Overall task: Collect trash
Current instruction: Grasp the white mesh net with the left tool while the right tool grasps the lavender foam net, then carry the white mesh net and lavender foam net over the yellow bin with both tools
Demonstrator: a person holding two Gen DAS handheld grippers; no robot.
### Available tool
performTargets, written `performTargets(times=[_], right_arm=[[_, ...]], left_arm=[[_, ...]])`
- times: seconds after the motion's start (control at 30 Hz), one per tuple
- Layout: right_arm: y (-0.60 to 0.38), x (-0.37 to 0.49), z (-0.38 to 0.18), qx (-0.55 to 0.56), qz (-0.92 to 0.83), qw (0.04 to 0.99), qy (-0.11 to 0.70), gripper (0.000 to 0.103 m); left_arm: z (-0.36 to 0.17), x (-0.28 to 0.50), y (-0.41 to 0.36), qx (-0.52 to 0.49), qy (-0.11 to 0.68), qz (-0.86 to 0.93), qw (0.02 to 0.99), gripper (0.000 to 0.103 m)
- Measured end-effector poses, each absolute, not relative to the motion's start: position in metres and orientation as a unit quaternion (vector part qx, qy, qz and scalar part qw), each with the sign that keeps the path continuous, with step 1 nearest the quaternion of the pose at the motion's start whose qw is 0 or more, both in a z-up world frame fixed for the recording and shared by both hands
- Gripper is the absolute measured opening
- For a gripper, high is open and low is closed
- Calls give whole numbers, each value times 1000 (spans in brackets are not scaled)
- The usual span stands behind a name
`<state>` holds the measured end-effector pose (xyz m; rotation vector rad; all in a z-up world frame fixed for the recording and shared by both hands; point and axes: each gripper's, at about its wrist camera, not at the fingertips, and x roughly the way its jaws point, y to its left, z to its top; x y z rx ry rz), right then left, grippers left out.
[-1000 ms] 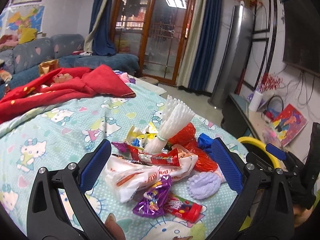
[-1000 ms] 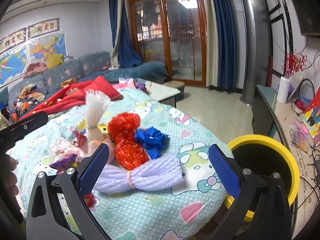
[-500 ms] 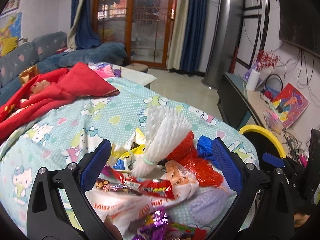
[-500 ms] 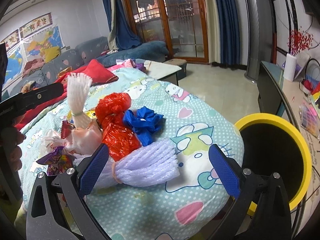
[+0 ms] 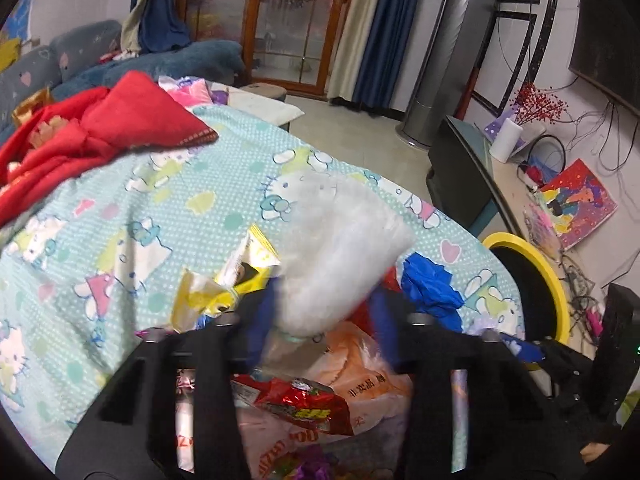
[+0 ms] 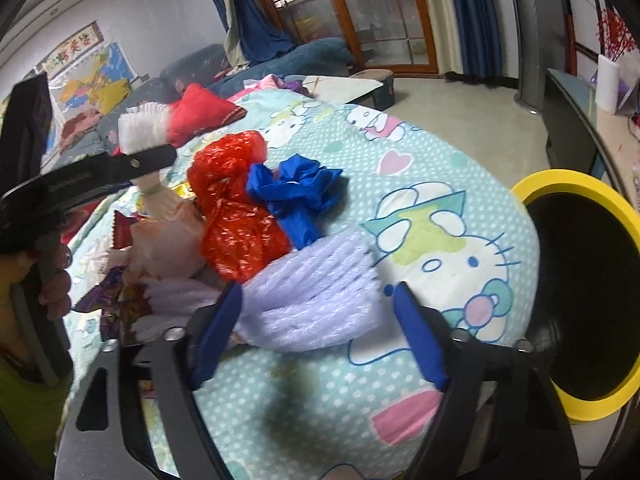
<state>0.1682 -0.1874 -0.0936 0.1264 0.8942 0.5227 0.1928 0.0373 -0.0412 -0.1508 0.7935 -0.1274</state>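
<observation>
A pile of trash lies on the Hello Kitty bedspread (image 6: 432, 200): a white foam net (image 5: 340, 248), a red plastic bag (image 6: 232, 216), a blue bag (image 6: 296, 192), a lilac foam net (image 6: 316, 304) and snack wrappers (image 5: 304, 400). My left gripper (image 5: 320, 320) has its jaws narrowed around the neck of the white foam net, blurred with motion; it also shows in the right wrist view (image 6: 144, 160). My right gripper (image 6: 316, 336) is partly open, its jaws on either side of the lilac foam net. A yellow-rimmed black bin (image 6: 580, 280) stands right of the bed.
Red cloth (image 5: 100, 128) lies on the bed's far left. A dark TV cabinet (image 5: 460, 176) with clutter runs along the right wall. A sofa (image 5: 80, 52) stands behind the bed, and bare floor (image 5: 360, 140) lies beyond the bed's end.
Both grippers moved forward into the pile. The left jaws closed in around the white foam net's neck. The right jaws narrowed around the lilac foam net.
</observation>
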Motion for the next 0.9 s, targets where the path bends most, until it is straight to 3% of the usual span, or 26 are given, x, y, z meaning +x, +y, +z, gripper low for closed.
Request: performTargets(times=[0.17,0.2,0.27,0.9], right_arm=[[-185,164,-90,44,253,865,430,46],[-186,164,-89,43,253,865,431,32],[-186,165,-90,34,251,862,439,24],[-214,150,-41,45,259,878,400,16]], left_arm=[[-36,185,41,-97,372,-83,920,18],[-33,182,43,-108,363,-91,921,17],[-28,178,47,-120,352,-97,923,16],[24,137,39,-164,271,-138,938,15]])
